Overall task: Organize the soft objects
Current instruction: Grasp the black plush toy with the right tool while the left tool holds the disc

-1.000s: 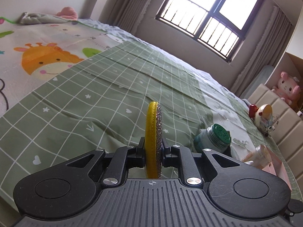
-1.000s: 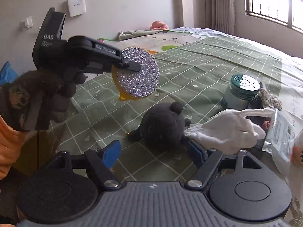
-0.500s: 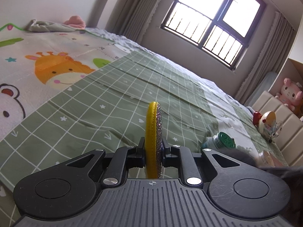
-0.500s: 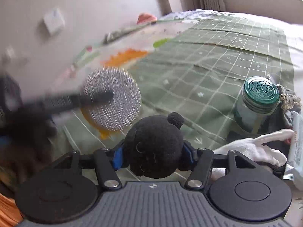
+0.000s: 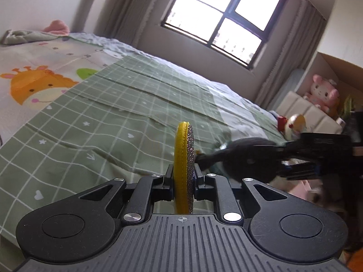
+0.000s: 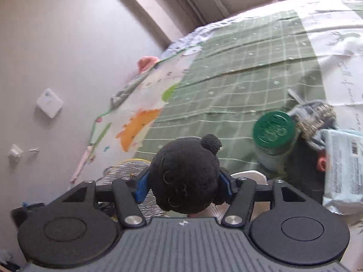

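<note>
My left gripper [image 5: 183, 178] is shut on a round scrub pad [image 5: 182, 151], yellow on one face and silver glitter on the other, held upright on edge above the bed. My right gripper [image 6: 183, 182] is shut on a black plush toy [image 6: 186, 172], its blue pads pressing both sides of the round head. In the left wrist view the black plush toy [image 5: 247, 156] hangs blurred just right of the pad. The scrub pad [image 6: 127, 172] shows behind the right fingers, low on the left.
A green checked blanket [image 5: 102, 122] covers the bed beside a giraffe-print sheet [image 5: 34, 88]. A green-lidded jar [image 6: 273, 131], a knitted item [image 6: 315, 115], a pale blue packet [image 6: 344, 167] and a white glove [image 6: 249, 174] lie close together. A pink plush [image 5: 322, 93] sits by the headboard.
My right gripper closed on the black plush toy, lifted it off the blanket and rolled, carrying it next to the scrub pad. The left gripper shifted a little, still gripping the pad.
</note>
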